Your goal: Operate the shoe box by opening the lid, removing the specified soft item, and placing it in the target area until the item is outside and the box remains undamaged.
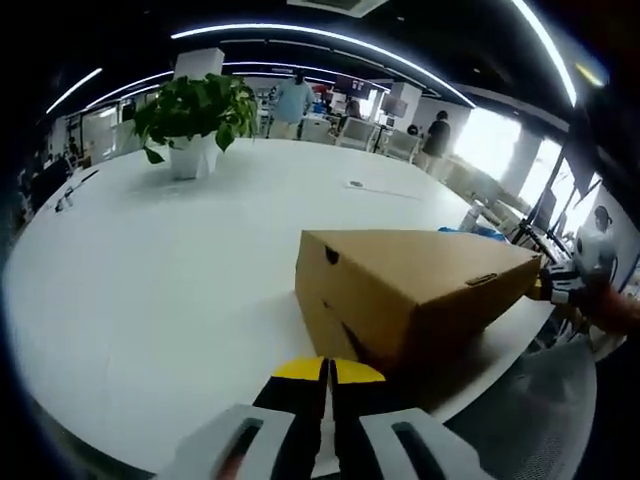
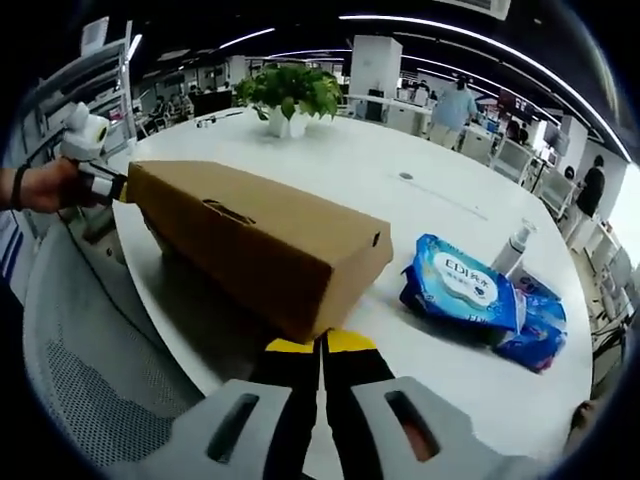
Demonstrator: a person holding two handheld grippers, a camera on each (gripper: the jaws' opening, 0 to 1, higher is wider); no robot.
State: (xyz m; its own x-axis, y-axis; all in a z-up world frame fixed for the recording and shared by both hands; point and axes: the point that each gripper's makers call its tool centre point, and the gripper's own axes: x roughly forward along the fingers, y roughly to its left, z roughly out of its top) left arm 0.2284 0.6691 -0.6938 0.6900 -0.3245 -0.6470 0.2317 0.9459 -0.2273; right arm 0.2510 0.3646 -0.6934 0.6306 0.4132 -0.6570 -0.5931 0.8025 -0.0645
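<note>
A closed brown cardboard shoe box (image 1: 410,290) lies on the white table (image 1: 150,280), lid down, near the table's edge. My left gripper (image 1: 325,370) is shut with nothing in it, its yellow tips just short of the box's near end. In the left gripper view, the right gripper (image 1: 545,288) comes in from the right and touches the box's far end. In the right gripper view the box (image 2: 260,240) runs away to the left. My right gripper (image 2: 322,345) is shut and empty at the box's near corner. The left gripper (image 2: 118,187) is at the far end, held by a hand (image 2: 45,185).
Two blue wet-wipe packs (image 2: 470,285) and a white pump bottle (image 2: 512,250) lie on the table (image 2: 400,190) to the right of the box. A potted plant (image 1: 195,120) stands further back. A grey mesh chair (image 2: 90,380) is beside the table edge. People stand in the background.
</note>
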